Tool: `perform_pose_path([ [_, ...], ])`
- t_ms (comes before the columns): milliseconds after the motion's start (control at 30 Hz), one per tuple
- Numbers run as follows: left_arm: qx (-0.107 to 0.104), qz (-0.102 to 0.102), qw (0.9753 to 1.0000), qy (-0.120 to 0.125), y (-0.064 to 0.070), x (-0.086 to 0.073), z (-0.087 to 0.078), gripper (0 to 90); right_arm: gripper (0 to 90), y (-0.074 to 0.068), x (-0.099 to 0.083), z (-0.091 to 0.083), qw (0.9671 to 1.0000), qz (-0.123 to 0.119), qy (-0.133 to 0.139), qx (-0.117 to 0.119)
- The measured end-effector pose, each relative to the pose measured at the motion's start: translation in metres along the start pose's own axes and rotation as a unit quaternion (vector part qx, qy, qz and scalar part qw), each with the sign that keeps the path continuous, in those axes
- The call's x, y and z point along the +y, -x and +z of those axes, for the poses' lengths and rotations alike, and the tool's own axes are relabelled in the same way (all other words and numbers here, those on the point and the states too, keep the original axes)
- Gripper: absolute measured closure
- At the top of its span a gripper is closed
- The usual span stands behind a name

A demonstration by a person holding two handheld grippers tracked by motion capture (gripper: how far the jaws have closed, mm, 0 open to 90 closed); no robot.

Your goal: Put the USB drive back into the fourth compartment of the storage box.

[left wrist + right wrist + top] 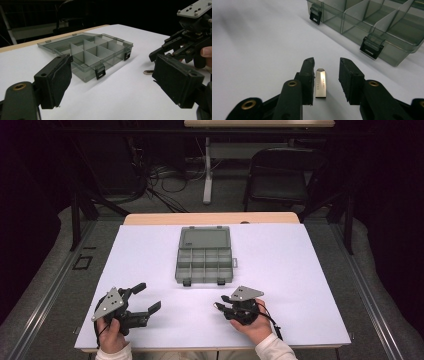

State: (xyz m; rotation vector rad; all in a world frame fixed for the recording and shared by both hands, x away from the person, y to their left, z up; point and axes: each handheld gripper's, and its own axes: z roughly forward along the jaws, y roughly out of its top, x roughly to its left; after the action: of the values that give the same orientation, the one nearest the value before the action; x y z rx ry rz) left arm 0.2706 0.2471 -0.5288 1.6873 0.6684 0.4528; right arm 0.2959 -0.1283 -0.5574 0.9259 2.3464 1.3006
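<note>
Where the person's left hand (111, 336) grips it at the near left of the table (150, 250), the left gripper (148, 297) stands with its two black jaws spread wide and nothing between them; each jaw ends in a blocky matte pad (60, 80) with a rough, slightly frayed face, and a grey three-cornered plate (108, 303) tops the tool. Beneath lies a smooth white sheet covering the table, with a strip of pale wood showing along the far edge. At centre sits the organiser box (204, 255), a shallow rectangular case of smoky translucent plastic, its lid laid open flat away from the person. Thin upright dividers split its tray into a grid of small compartments, all of them bare. Two black latches (371, 48) hang from the near wall. To the right, close to the near edge, the right gripper (220, 307) is lowered to the sheet with its jaws at a narrow gap, straddling the USB stick (320, 83) without clamping it. That stick is a slim, flat bar of brushed silver metal with a tapered tip, lying on the sheet just beside one jaw pad and a short way in front of the box.
</note>
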Motion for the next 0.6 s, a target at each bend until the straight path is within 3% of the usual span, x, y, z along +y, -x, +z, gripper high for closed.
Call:
perform_pose_path([
  [600,0.0,0.0,1.0,-0.001,0.0,0.0,0.0,15.4,73.1,-0.005,-0.004,0.013,0.9998,-0.004,-0.018,0.002],
])
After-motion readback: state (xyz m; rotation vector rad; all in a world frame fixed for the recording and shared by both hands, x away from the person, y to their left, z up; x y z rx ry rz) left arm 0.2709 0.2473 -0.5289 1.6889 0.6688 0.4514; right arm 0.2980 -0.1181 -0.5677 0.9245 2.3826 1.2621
